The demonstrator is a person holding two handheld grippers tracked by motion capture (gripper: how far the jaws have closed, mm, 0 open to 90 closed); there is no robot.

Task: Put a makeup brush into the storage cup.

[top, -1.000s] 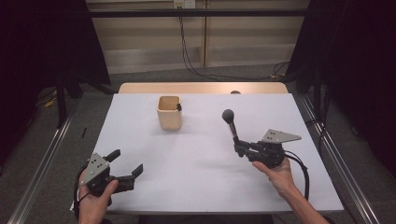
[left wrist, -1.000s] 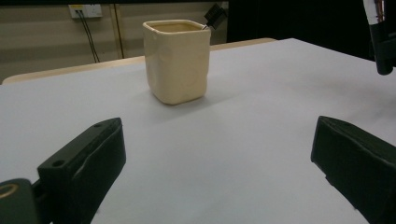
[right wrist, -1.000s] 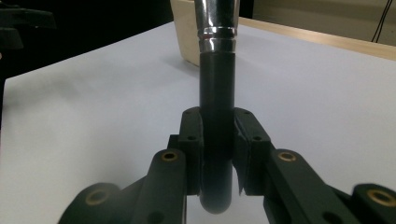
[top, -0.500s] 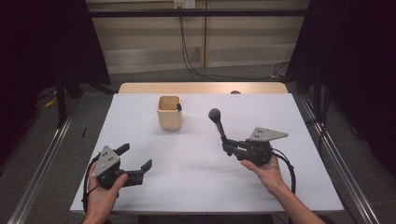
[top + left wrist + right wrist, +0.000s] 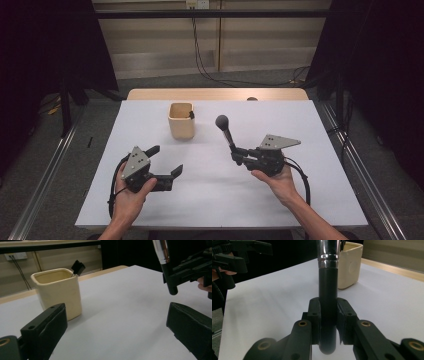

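A makeup brush is clamped by its black handle in the right gripper, right of centre in the high view, head up. The left gripper is held open and empty at lower left. The carrying step appears underway; next, the brush would likely be brought over the cream cup at upper centre and lowered in.

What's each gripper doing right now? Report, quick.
Left gripper: open, holding nothing.
Right gripper: closed on the black brush handle.

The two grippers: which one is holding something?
The right gripper. Its jaws are shut on the black handle of a brush. The left gripper has open jaws with nothing between them.
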